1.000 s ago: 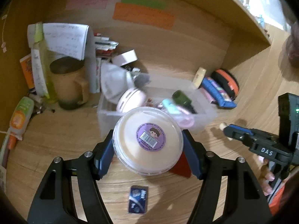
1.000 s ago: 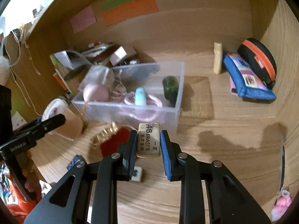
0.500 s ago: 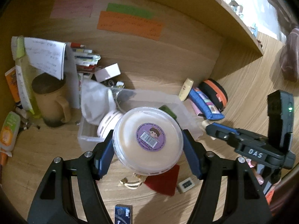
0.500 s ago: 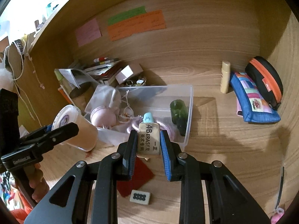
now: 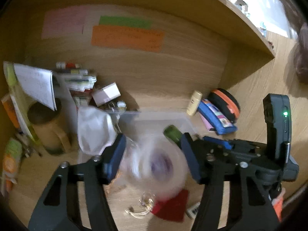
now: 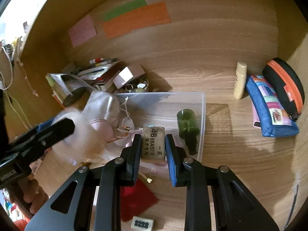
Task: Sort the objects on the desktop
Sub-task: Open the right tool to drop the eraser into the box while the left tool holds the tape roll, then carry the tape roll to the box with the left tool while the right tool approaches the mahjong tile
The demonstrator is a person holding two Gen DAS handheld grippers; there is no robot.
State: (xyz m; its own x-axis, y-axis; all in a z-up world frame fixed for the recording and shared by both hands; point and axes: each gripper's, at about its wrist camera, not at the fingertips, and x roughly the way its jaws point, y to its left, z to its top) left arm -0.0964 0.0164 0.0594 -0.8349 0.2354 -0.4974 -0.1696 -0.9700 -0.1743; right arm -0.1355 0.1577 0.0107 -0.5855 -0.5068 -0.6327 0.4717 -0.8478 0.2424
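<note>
Jaws of the right gripper (image 6: 153, 150) clamp one eraser (image 6: 153, 144), long axis along the fingers, its far end over the near edge of the clear bin (image 6: 202, 115). Jaws of the left gripper (image 5: 154, 161) flank one motion-blurred round tub (image 5: 156, 165); actual contact cannot be told. Right view alone shows the eraser, one mahjong tile (image 6: 142, 223) on the worktop (image 6: 240, 154) and one green bottle (image 6: 187, 129) lying whole in the bin. Both views show one red cloth (image 5: 171, 207).
</note>
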